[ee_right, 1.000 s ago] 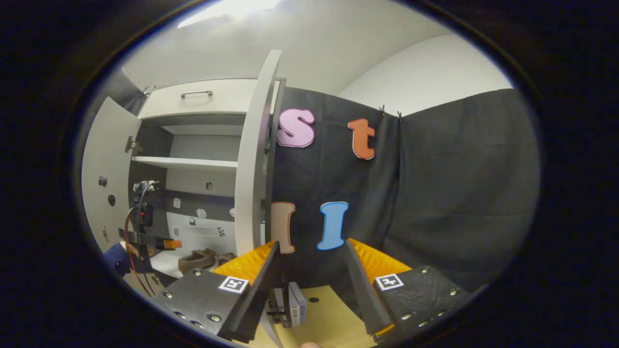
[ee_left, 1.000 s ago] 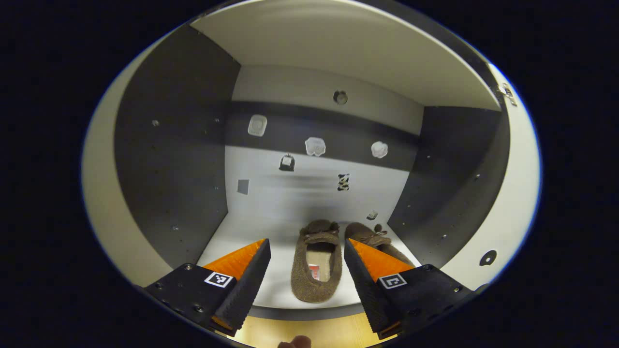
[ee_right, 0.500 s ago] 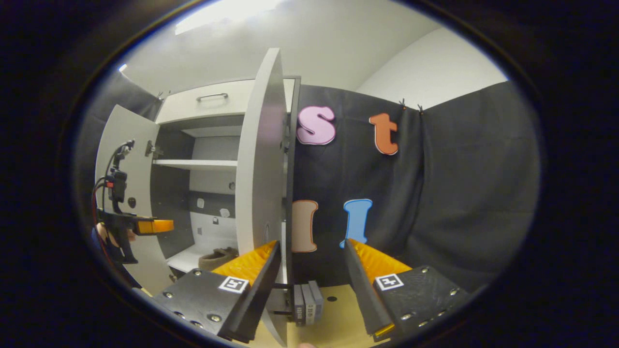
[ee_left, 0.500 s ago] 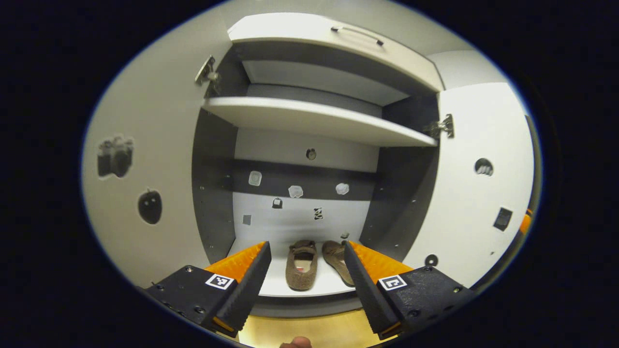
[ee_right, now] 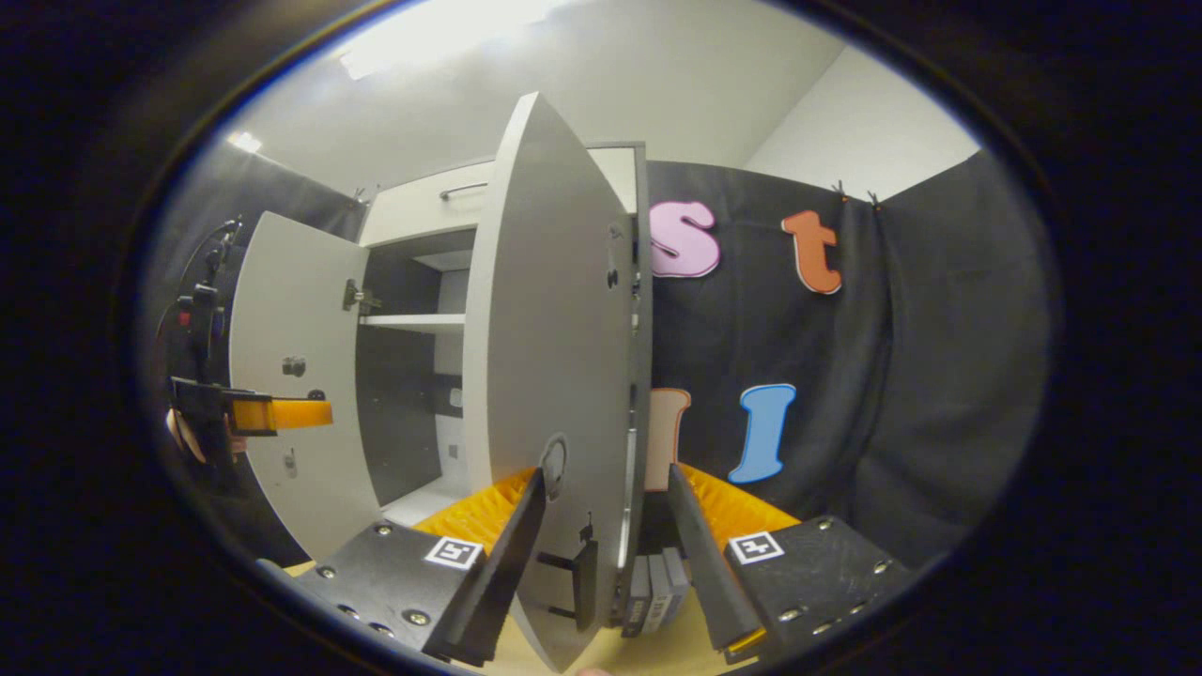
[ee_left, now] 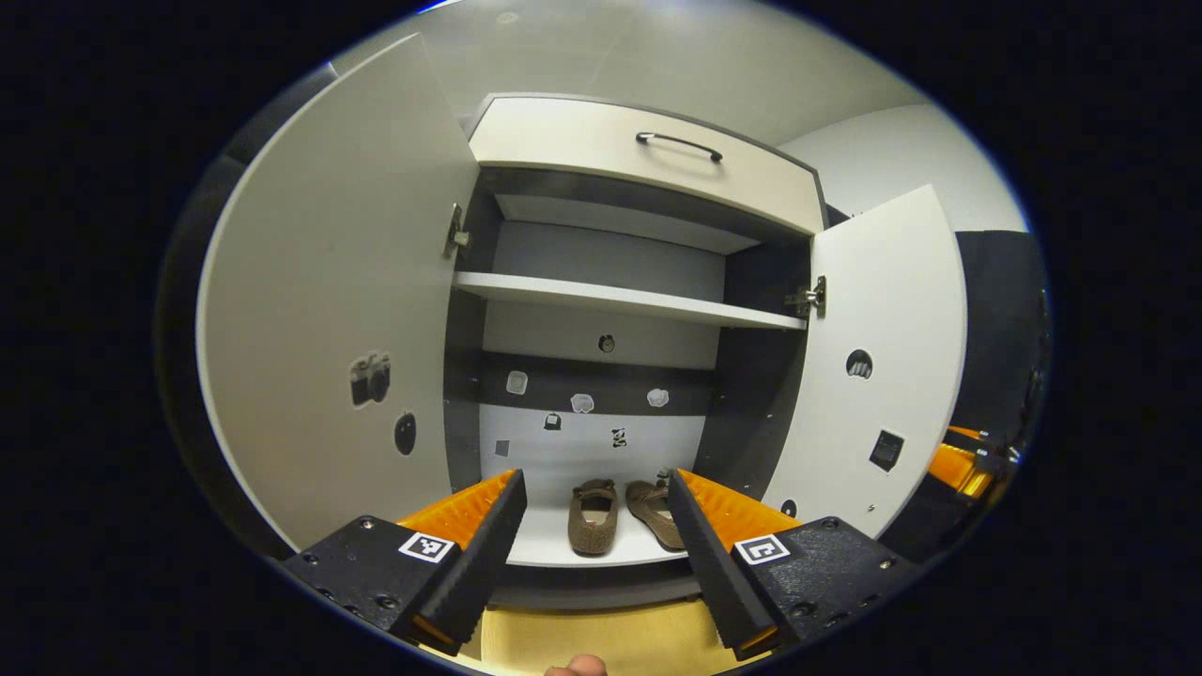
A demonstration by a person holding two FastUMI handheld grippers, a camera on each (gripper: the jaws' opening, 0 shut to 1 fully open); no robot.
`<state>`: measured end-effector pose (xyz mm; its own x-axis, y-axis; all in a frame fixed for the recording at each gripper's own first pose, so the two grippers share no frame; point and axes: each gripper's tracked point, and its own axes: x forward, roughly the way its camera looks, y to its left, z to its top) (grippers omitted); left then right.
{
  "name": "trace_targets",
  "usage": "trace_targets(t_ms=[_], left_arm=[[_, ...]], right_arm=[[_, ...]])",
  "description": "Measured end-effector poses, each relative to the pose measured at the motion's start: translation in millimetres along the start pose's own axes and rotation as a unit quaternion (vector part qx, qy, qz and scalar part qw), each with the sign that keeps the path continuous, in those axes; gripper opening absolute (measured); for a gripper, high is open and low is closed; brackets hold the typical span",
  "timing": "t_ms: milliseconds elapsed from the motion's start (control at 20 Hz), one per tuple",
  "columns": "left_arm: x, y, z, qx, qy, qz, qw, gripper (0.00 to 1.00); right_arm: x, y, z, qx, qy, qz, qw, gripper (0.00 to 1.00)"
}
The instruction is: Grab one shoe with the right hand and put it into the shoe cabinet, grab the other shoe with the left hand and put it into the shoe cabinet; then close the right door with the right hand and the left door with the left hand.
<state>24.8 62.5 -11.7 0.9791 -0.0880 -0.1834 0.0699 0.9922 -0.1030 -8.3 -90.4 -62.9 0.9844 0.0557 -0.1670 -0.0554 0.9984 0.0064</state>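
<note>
I count two brown slippers side by side on the shoe cabinet's bottom shelf, at 6 o'clock, so stowing looks done. Two doors remain open: left door at 9, right door at 3. My left gripper and right gripper are spread, empty.

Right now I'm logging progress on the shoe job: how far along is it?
Done: both shoes sit side by side on the cabinet's bottom shelf. In hand: the right hand-held gripper, open, straddles the right door edge. Left: both doors are open; the left hand-held gripper is open and empty, off the left door.
</note>
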Motion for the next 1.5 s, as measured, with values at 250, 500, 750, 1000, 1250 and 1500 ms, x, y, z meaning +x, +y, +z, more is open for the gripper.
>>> trace_targets(t_ms=[250,500,750,1000,1250,1500], left_arm=[[-33,16,15,0.016,-0.016,0.026,0.999,0.93],[-59,36,27,0.022,-0.028,0.059,0.998,0.93],[-93,60,43,0.028,-0.044,0.099,0.994,0.93],[-124,103,54,0.035,-0.061,0.157,0.985,0.93],[-143,153,53,0.028,-0.064,0.214,0.974,0.93],[-134,194,42,0.021,-0.048,0.237,0.97,0.93]], right_arm=[[21,20,-5,-0.014,0.001,0.005,1.0,0.77],[39,48,-8,-0.014,0.002,0.036,0.999,0.8],[55,101,-24,-0.02,0.017,0.099,0.995,0.94],[64,127,-15,-0.017,-0.008,0.109,0.994,0.98],[63,139,1,0.005,-0.031,0.11,0.993,0.98],[60,138,5,0.008,-0.04,0.092,0.995,0.98]])
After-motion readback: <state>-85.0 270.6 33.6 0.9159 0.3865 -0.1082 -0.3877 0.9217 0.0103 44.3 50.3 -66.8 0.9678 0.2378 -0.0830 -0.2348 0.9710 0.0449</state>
